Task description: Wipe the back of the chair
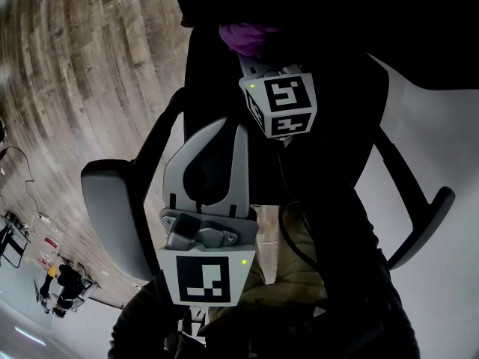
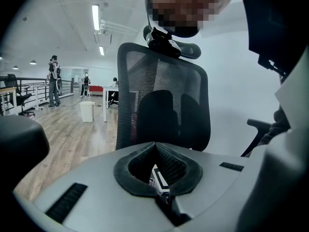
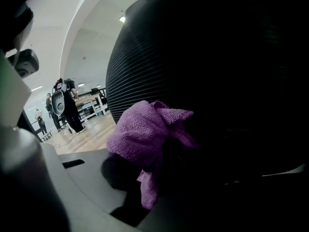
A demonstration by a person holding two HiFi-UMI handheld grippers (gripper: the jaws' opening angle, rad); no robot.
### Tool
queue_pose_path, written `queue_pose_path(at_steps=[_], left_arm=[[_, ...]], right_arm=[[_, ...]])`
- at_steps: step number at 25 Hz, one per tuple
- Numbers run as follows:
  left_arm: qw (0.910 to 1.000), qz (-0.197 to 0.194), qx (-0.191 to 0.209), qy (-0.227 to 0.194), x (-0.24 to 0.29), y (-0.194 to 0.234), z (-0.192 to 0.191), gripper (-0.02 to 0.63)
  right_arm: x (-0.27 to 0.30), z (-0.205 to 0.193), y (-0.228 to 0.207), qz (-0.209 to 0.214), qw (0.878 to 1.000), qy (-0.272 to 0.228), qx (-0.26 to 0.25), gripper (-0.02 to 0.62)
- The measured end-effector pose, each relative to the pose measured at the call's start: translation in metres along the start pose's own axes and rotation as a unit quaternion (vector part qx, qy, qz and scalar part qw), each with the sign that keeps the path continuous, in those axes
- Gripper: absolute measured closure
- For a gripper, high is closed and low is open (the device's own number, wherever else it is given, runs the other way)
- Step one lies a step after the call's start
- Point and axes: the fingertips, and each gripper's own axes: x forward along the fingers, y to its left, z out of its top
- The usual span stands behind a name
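The black mesh chair back (image 2: pixel 164 105) with its headrest (image 2: pixel 170 46) stands upright in front of my left gripper (image 2: pixel 155 146). That gripper is shut with nothing between its jaws and is held short of the mesh. In the head view it (image 1: pixel 236 128) points up at the chair back (image 1: pixel 344 96) between the armrests. My right gripper (image 1: pixel 254 54) is higher up, shut on a purple cloth (image 1: pixel 249 36). In the right gripper view the bunched cloth (image 3: pixel 145 129) is pressed against the dark mesh (image 3: pixel 145 66), and the gripper (image 3: pixel 161 151) is mostly hidden behind it.
A grey armrest (image 1: pixel 112 215) juts out at the left and a dark one (image 1: pixel 426 223) at the right. Wooden floor (image 2: pixel 72 139) stretches left, with a white bin (image 2: pixel 87 111), desks, a railing and people standing far off. A white wall (image 2: pixel 227 91) lies behind the chair.
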Motion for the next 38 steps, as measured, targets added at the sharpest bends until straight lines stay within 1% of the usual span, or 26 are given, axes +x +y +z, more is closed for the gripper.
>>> queue_pose_path(at_steps=[10, 13, 16, 21, 29, 38], left_arm=[[0.9997, -0.015, 0.016, 0.004, 0.007, -0.022, -0.002, 0.6], [0.9995, -0.013, 0.03, 0.0, 0.009, -0.021, 0.004, 0.6], [0.9994, -0.006, 0.033, -0.003, 0.012, -0.019, 0.009, 0.6], [0.9991, -0.013, 0.04, -0.004, 0.014, -0.037, 0.009, 0.6], [0.9982, -0.021, 0.055, -0.005, 0.027, -0.052, 0.013, 0.6], [0.9967, -0.038, 0.072, -0.006, 0.037, -0.084, 0.02, 0.6]], right_arm=[[-0.025, -0.006, -0.037, -0.029, 1.0, -0.007, -0.001, 0.537], [-0.032, -0.005, -0.048, -0.036, 0.999, -0.008, 0.001, 0.537], [-0.041, -0.004, -0.06, -0.048, 0.999, -0.012, 0.01, 0.537], [-0.059, -0.009, -0.078, -0.063, 0.998, -0.016, 0.015, 0.537], [-0.072, -0.014, -0.105, -0.082, 0.996, -0.019, 0.025, 0.537], [-0.101, -0.02, -0.139, -0.105, 0.994, -0.02, 0.034, 0.537]])
